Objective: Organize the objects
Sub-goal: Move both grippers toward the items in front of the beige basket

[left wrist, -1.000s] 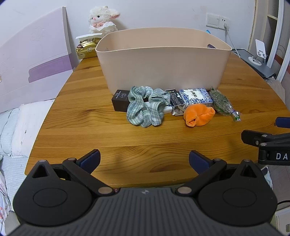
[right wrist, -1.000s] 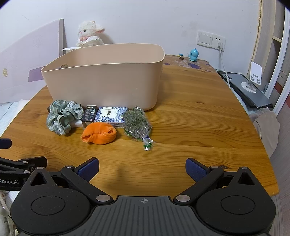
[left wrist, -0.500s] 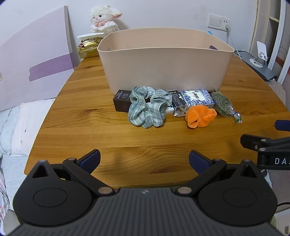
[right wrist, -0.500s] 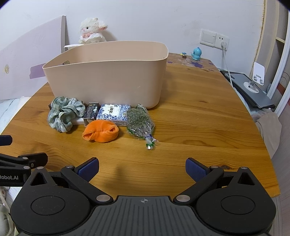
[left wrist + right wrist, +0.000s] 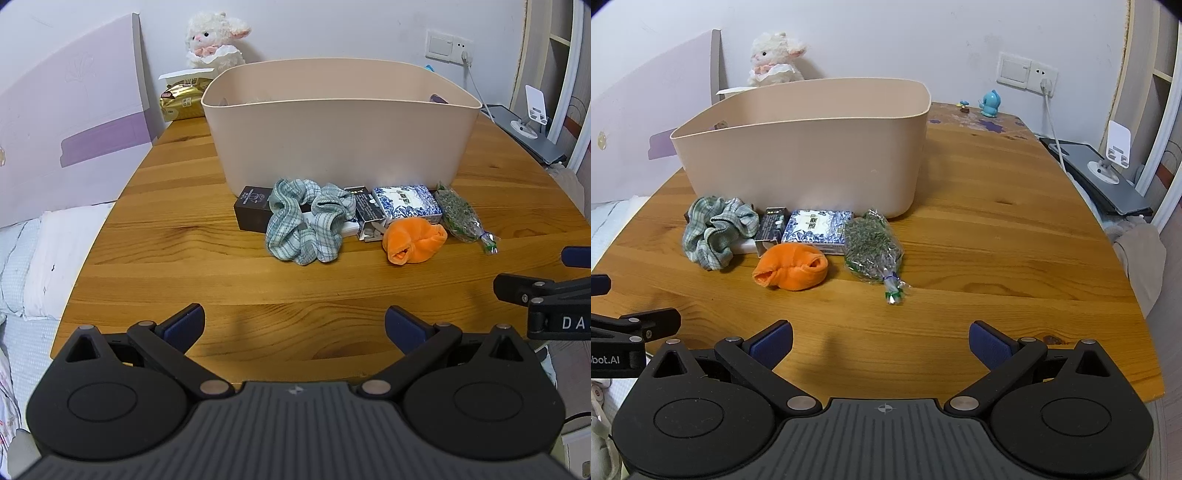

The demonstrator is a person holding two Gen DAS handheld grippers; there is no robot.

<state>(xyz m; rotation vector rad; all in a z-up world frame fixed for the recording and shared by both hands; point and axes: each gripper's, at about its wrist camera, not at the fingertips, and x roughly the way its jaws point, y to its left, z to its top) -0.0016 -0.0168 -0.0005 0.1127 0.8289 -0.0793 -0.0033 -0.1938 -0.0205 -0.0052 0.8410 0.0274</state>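
Note:
A beige plastic bin [image 5: 340, 125] [image 5: 809, 155] stands on the wooden table [image 5: 184, 258] [image 5: 997, 240]. In a row before it lie a black box [image 5: 251, 210], a green plaid cloth [image 5: 306, 225] [image 5: 714, 230], a small dark carton [image 5: 367, 214] [image 5: 772, 225], a blue-and-white box [image 5: 406, 199] [image 5: 818, 230], an orange cloth [image 5: 413, 240] [image 5: 792, 271] and a clear bag of dried herbs [image 5: 461, 218] [image 5: 871, 247]. My left gripper [image 5: 294, 326] and right gripper [image 5: 881, 341] both hover open and empty over the table's near edge, well short of the row.
A plush lamb [image 5: 214, 40] and a gold packet [image 5: 183, 101] sit behind the bin. A blue figurine [image 5: 991, 103] stands at the far edge. A pale board [image 5: 66, 140] leans at the left above bedding [image 5: 40, 258]. A grey stand [image 5: 1100, 173] is right.
Both grippers have drawn back slightly and risen, so the bin and the row of objects sit a little farther off. Nothing on the table has moved.

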